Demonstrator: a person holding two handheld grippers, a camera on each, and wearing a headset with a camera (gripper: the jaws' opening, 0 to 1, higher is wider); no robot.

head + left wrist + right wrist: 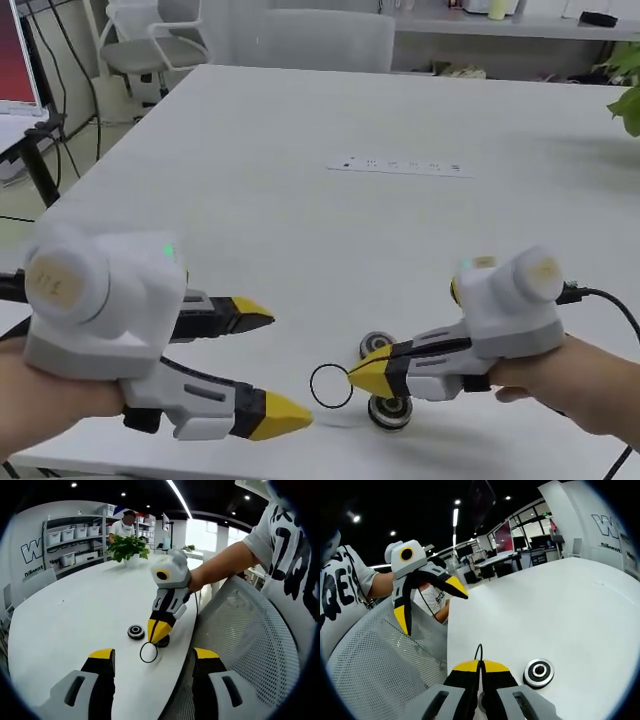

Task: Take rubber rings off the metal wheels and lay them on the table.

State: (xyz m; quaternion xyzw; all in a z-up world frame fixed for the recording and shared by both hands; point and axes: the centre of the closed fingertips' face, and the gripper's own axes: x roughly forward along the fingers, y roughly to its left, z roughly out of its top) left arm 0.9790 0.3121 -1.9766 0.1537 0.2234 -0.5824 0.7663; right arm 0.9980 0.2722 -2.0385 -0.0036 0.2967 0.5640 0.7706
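My right gripper (356,378) is shut on a thin black rubber ring (330,386), which hangs from its yellow tips just over the white table (300,200). Two metal wheels lie by it, one behind the jaws (377,345) and one in front (390,410). In the right gripper view the ring (479,653) shows edge-on above the closed tips (480,667), with a wheel (539,672) to the right. My left gripper (282,366) is open and holds nothing, a short way left of the ring. In its own view the ring (148,652) dangles from the right gripper (156,636) beside a wheel (135,631).
A white power strip (400,167) lies mid-table. Office chairs (150,40) stand beyond the far edge, and a green plant (628,90) is at the right. The wheels sit close to the table's near edge, with a mesh chair (250,645) right behind it.
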